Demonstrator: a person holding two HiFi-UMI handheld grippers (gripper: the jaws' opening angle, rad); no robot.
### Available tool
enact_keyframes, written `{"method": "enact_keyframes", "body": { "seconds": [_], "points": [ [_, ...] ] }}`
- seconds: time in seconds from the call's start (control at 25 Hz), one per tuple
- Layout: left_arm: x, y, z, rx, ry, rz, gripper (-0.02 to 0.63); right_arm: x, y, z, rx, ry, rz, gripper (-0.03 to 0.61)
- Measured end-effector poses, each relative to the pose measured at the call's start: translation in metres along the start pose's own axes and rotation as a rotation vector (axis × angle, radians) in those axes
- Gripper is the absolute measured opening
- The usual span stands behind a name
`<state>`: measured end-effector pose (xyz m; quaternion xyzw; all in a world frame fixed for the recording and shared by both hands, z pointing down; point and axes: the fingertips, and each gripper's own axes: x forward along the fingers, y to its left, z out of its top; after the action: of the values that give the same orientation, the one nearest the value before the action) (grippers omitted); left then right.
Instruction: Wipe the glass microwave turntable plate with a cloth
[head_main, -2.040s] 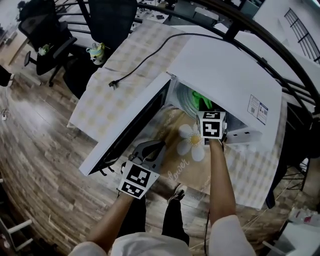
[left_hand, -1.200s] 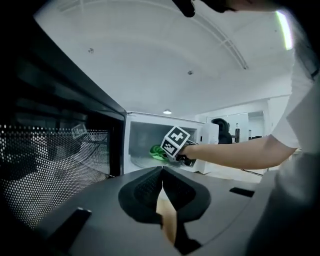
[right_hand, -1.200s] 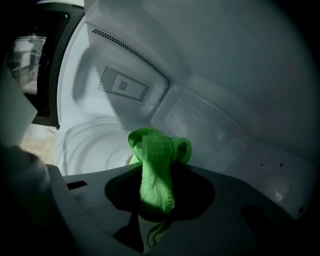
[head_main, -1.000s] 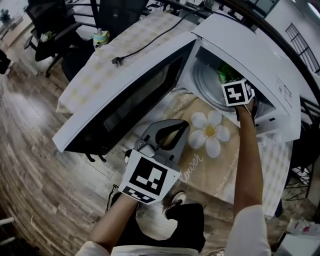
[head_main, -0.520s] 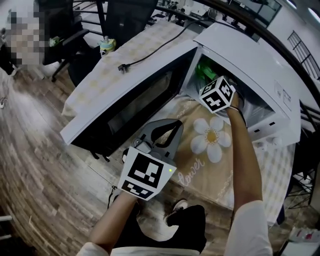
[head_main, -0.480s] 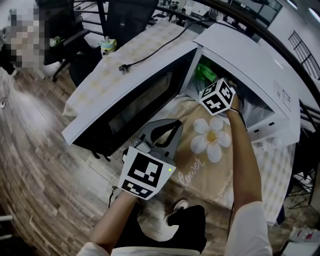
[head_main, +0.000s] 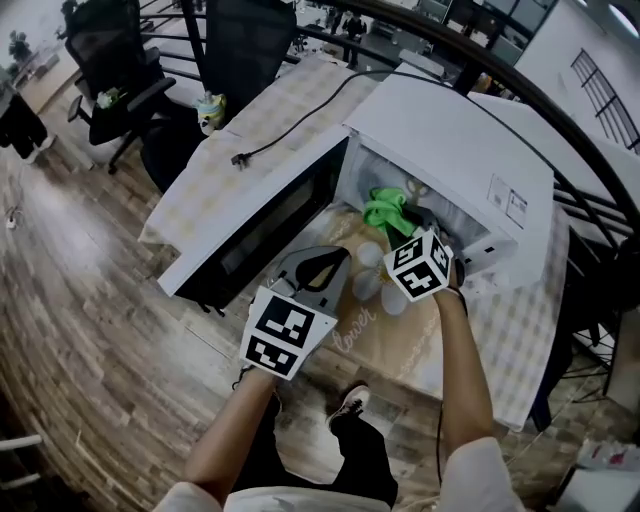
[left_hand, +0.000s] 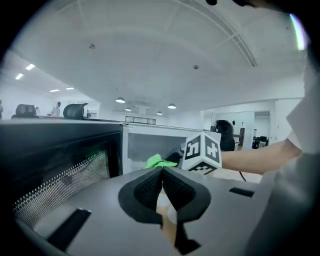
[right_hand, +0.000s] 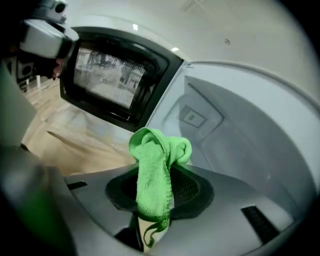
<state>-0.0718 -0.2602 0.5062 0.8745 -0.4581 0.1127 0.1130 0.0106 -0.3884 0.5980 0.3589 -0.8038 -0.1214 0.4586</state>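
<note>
My right gripper (head_main: 402, 224) is shut on a bunched green cloth (head_main: 385, 209) at the mouth of the open white microwave (head_main: 450, 140). In the right gripper view the cloth (right_hand: 156, 165) hangs folded between the jaws of the right gripper (right_hand: 157, 200), with the grey cavity wall behind it. I cannot make out the glass turntable plate in any view. My left gripper (head_main: 334, 257) is held lower left over the table edge, shut and empty. In the left gripper view the left gripper (left_hand: 162, 174) points at the cloth (left_hand: 159, 161) and the marker cube (left_hand: 202, 152).
The microwave door (head_main: 260, 225) swings open to the left, close to my left gripper. A beige cloth with a white flower (head_main: 375, 320) covers the table in front. A black power cord (head_main: 300, 115) lies behind on the checked tablecloth. Office chairs (head_main: 120, 90) stand at far left.
My right gripper has drawn back with the green cloth from deeper in the cavity to its opening. The left gripper stays shut in about the same place. The head view has pulled back.
</note>
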Motion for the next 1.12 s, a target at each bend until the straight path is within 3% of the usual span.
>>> {"method": "enact_keyframes", "body": {
  "seconds": [0.28,0.64,0.88,1.12],
  "points": [
    [-0.007,-0.004,0.058,0.018,0.012,0.007,0.017,-0.105,-0.024,-0.013,0.348,-0.022,-0.027,0.127],
    [-0.038,-0.055,0.14,0.114,-0.037,-0.021,0.017,-0.285,-0.086,0.001,0.598,-0.199,-0.193,0.126],
    [-0.053,-0.079,0.198,0.123,-0.144,-0.061,0.017,-0.361,-0.114,0.025,0.636,-0.306,-0.288,0.126],
    [-0.06,-0.083,0.249,0.231,-0.213,-0.06,0.017,-0.401,-0.143,0.053,0.576,-0.365,-0.377,0.124]
  ]
}}
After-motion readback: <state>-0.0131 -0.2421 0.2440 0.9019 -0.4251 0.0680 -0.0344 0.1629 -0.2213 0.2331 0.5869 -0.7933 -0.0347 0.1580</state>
